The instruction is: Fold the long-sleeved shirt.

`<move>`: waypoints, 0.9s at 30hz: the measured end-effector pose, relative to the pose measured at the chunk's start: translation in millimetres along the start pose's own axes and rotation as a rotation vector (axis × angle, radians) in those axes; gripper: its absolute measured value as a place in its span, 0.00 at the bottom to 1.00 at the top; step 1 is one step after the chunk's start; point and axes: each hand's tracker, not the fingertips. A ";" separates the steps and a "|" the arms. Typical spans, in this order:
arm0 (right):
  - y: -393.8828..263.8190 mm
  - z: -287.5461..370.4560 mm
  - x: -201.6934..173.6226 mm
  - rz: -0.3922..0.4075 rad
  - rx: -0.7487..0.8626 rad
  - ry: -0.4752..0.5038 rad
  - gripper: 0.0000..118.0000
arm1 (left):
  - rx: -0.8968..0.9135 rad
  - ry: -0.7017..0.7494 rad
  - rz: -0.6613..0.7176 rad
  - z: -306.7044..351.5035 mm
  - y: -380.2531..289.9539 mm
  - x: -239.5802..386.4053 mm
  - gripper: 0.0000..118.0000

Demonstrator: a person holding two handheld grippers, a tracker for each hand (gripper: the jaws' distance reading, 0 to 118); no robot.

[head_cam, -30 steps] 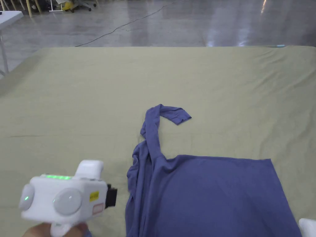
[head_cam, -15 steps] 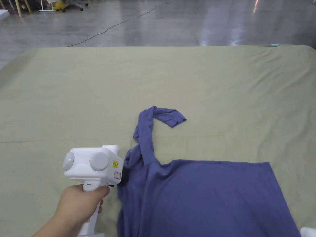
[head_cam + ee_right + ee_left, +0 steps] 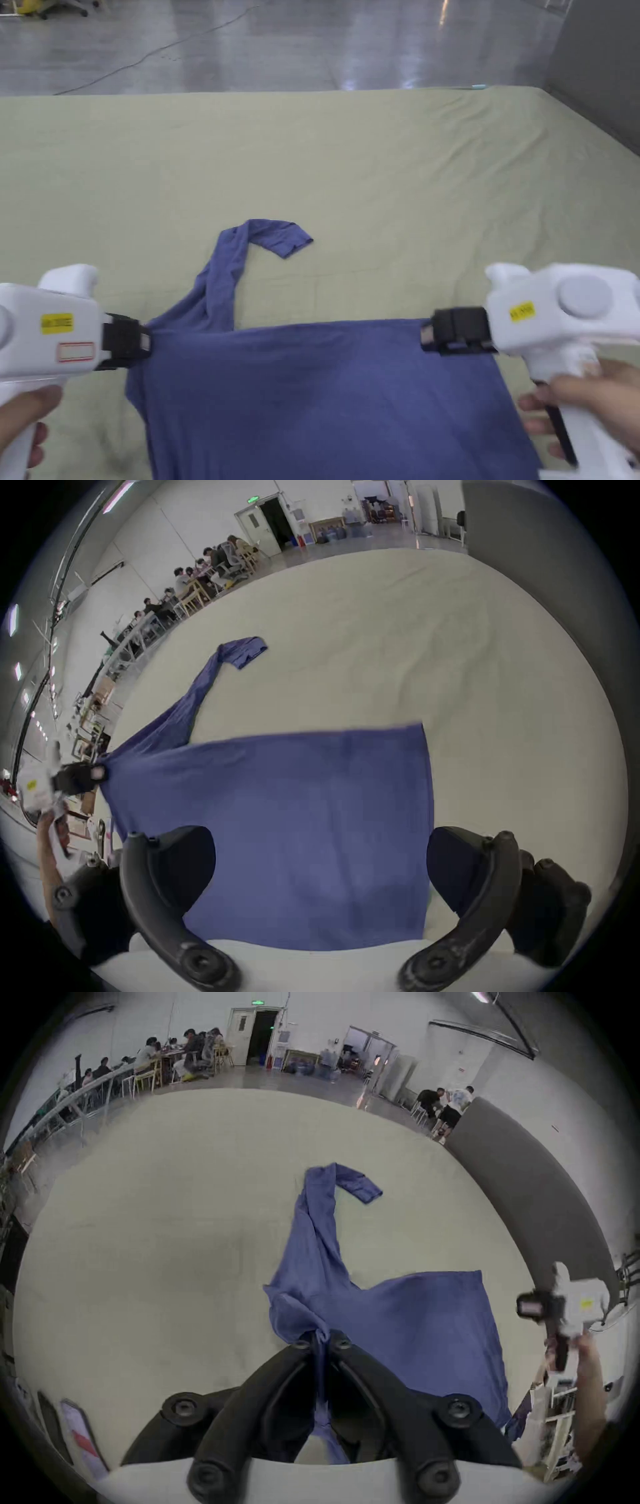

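A blue long-sleeved shirt (image 3: 325, 400) lies flat on the olive-green table cover (image 3: 375, 162), its body spread toward me. One sleeve (image 3: 222, 281) runs away from its left corner, and the cuff (image 3: 284, 236) is folded over to the right. My left gripper (image 3: 145, 342) is shut on a bunch of fabric at that left corner; in the left gripper view, cloth is pinched between its jaws (image 3: 320, 1338). My right gripper (image 3: 428, 337) hovers at the shirt's far right corner. In the right gripper view it (image 3: 322, 840) stands wide open with the shirt's body (image 3: 294, 791) below.
The cover stretches bare well beyond the shirt and to both sides. A grey partition (image 3: 594, 69) stands past the table's right edge, with shiny floor (image 3: 281, 44) behind. Far off, people sit at tables (image 3: 187, 1057).
My left gripper has moved onto the shirt's left corner, shut on it and drawn it leftward, straightening that edge. The right gripper has come up to the far right corner. The camera swung right.
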 end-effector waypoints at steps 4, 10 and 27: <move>48.5 -51.7 18.5 -0.073 -0.118 -0.091 1.00 | -0.001 0.017 -0.016 9.6 2.6 -0.5 0.00; 63.7 -99.9 30.7 -0.186 -0.201 -0.231 0.32 | -0.028 0.046 -0.002 1.2 4.9 -4.4 0.00; 52.9 91.6 -28.0 0.140 0.066 -0.142 0.00 | 0.076 0.049 -0.087 79.8 49.0 35.4 0.00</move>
